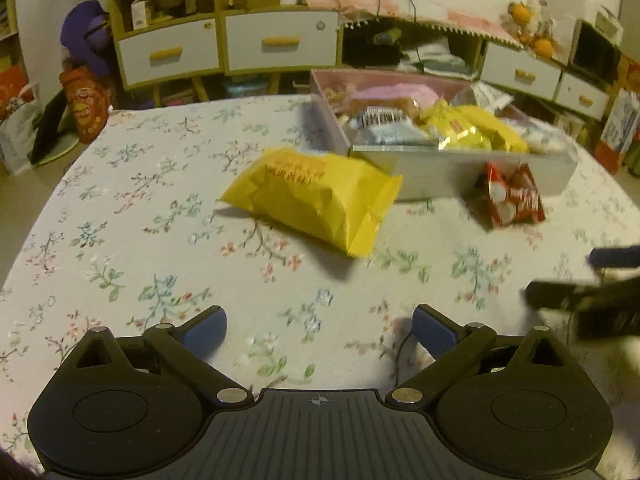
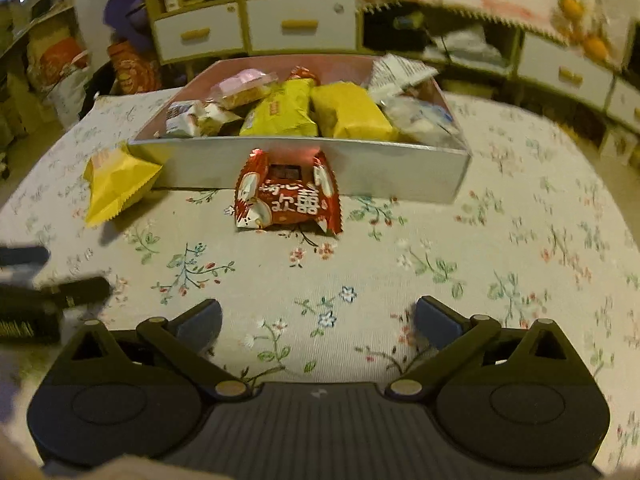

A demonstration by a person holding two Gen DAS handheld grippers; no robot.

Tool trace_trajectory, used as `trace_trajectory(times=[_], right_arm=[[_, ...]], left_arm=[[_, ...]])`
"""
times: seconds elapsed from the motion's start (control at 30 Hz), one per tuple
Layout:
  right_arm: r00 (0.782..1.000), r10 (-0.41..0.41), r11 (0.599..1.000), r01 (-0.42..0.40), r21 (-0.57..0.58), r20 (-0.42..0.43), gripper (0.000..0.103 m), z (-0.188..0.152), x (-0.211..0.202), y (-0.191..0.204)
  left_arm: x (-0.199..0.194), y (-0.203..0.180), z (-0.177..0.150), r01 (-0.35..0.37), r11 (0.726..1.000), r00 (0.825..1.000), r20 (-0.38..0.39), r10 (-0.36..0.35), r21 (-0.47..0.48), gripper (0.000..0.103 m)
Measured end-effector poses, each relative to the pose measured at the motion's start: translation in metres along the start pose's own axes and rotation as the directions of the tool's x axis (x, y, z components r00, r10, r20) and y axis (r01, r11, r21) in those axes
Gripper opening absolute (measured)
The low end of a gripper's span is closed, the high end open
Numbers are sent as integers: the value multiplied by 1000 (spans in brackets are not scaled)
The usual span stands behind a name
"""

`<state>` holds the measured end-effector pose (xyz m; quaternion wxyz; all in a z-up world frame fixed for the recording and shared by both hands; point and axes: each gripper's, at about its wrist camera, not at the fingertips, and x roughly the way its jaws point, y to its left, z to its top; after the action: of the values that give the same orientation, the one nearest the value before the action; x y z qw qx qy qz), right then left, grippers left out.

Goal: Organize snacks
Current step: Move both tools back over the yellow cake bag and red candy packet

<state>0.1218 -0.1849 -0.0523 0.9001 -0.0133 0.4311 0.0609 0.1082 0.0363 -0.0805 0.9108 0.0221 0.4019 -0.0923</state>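
Both claws wide, holding nothing. Yellow packet (image 1: 316,196) lies ahead of the left claw (image 1: 320,330); red packet (image 2: 288,198) lies ahead of the right claw (image 2: 318,320), touching the box (image 2: 360,168) wall. Risks: slippery film escaping the fingers; a push shifting the box along the bench (image 2: 500,248).

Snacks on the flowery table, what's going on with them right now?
A person holding two grippers is sorting snacks into an open box, which already holds several packets. Two are outside it on the tablecloth: a yellow packet and a red packet leaning against the box's front wall. The left gripper and right gripper are both open and empty, holding nothing.
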Motion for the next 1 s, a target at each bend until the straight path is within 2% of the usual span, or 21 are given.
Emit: trace_trajectory(times=[0.17, 0.3, 0.67, 1.0], right_arm=[[999, 23, 1000, -23, -3, 23, 103, 6, 2, 1], [999, 28, 999, -29, 21, 33, 103, 13, 6, 1], [998, -22, 994, 16, 109, 56, 103, 29, 15, -4], [997, -46, 992, 38, 121, 68, 103, 33, 13, -12]], left_arm=[[-2, 2, 17, 2, 994, 999, 49, 3, -107, 100], [3, -1, 30, -18, 983, 997, 72, 32, -185, 100], [23, -9, 43, -108, 976, 992, 41, 118, -189, 100], [20, 22, 33, -158, 971, 987, -12, 158, -178, 100]])
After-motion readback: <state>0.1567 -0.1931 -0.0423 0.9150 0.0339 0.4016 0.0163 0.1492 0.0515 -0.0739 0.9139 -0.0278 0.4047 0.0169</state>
